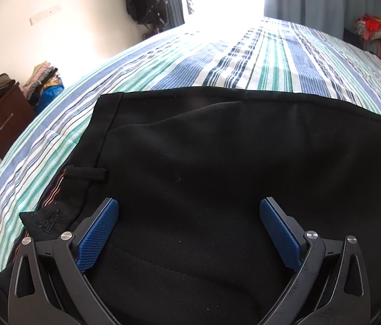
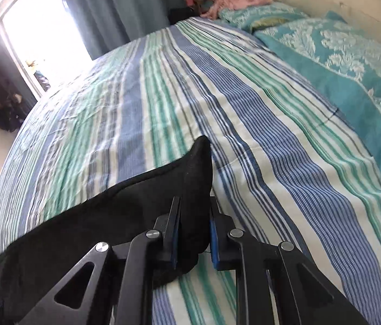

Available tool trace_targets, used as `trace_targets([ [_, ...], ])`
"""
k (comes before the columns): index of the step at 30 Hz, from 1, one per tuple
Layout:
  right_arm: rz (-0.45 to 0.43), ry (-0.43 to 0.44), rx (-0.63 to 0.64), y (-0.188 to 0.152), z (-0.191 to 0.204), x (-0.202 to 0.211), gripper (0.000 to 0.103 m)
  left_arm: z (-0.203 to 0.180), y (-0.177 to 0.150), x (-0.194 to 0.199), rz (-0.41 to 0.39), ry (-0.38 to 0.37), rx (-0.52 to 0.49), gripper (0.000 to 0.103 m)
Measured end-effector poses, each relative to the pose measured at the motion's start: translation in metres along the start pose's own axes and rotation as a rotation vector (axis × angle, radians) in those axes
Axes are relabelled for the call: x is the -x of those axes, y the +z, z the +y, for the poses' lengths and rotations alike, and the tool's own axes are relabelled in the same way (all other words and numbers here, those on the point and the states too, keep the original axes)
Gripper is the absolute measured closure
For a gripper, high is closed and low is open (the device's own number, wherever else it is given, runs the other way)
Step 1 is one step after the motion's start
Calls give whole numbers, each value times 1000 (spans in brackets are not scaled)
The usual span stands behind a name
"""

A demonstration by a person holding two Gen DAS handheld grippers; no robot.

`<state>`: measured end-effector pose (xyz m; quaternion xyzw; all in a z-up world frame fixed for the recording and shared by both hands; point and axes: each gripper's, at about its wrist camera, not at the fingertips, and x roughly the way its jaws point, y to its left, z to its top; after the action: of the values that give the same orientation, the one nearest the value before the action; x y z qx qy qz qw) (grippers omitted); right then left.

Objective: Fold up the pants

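Matt black cloth pants (image 1: 217, 162), striped woven cotton-like bedspread (image 1: 258, 62), rumpled, ribbed blue plastic pads (image 1: 98, 233), matt black gripper arms, shiny metal pivot pins (image 2: 236, 233)

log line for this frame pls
task: fold pants | left gripper: open over black fabric pants | right gripper: shut on pants end | surface: striped bedsheet

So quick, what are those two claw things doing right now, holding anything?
Left gripper: open, hovering over the black pants, holding nothing.
Right gripper: closed on a fold of the black pants.
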<state>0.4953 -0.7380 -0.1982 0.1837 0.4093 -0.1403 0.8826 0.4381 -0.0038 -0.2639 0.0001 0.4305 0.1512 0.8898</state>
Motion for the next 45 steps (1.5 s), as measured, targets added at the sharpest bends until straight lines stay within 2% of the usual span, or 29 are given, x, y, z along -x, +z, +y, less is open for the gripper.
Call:
trace_targets([
  [3, -54, 22, 106, -45, 15, 59, 85, -3, 1, 0, 3, 15, -11, 1],
  [5, -73, 16, 119, -86, 10, 93, 85, -3, 2, 0, 7, 21, -17, 1],
  [7, -68, -17, 63, -134, -8, 121, 85, -5, 4, 0, 12, 31, -24, 1],
  [10, -15, -129, -66, -202, -38, 139, 85, -9, 6, 2, 18, 64, -46, 1],
  [11, 13, -159, -93, -220, -44, 140, 81, -11, 7, 2, 24, 80, -55, 1],
  [12, 23, -180, -119, -234, -48, 144, 71, -14, 9, 3, 35, 99, -68, 0],
  [13, 8, -208, -129, -244, -48, 154, 67, -17, 12, 6, 50, 120, -87, 0],
  [15, -33, -271, -138, -251, -47, 176, 48, -24, 16, 14, 89, 137, -138, 1],
  [16, -61, -284, -153, -252, -47, 189, 42, -25, 16, 20, 109, 133, -154, 1],
  [17, -95, -292, -165, -255, -45, 204, 32, -25, 14, 28, 120, 124, -147, 1],
  [18, -132, -305, -180, -259, -43, 219, 27, -22, 10, 38, 121, 95, -123, 1],
  [21, -194, -278, -216, -273, -32, 253, 26, -14, -9, 74, 106, -60, -67, 1],
  [22, -206, -250, -218, -281, -23, 261, 25, -14, -18, 86, 91, -86, -71, 1],
  [26, -228, -121, -201, -313, 15, 279, 9, -25, -48, 116, 13, -133, -144, 1],
  [29, -190, -28, -178, -324, 39, 271, 7, -40, -68, 109, 34, -142, -226, 1],
  [31, -154, -14, -132, -328, 52, 260, 7, -45, -86, 95, 52, -148, -260, 0],
  [32, -137, -26, -98, -328, 56, 254, 7, -41, -90, 95, 13, -169, -225, 1],
  [33, -128, -44, -69, -331, 60, 249, 7, -37, -89, 95, 8, -187, -205, 0],
  [36, -136, -47, -41, -334, 62, 242, 7, -35, -86, 90, 39, -209, -184, 0],
  [39, -176, 3, -92, -335, 52, 244, 7, -37, -86, 90, 34, -202, -189, 0],
  [43, -184, 106, -246, -335, 26, 245, 7, -39, -92, 92, 11, -195, -191, 0],
  [45, -192, 135, -267, -334, 21, 244, 7, -39, -92, 92, 9, -197, -189, 0],
])
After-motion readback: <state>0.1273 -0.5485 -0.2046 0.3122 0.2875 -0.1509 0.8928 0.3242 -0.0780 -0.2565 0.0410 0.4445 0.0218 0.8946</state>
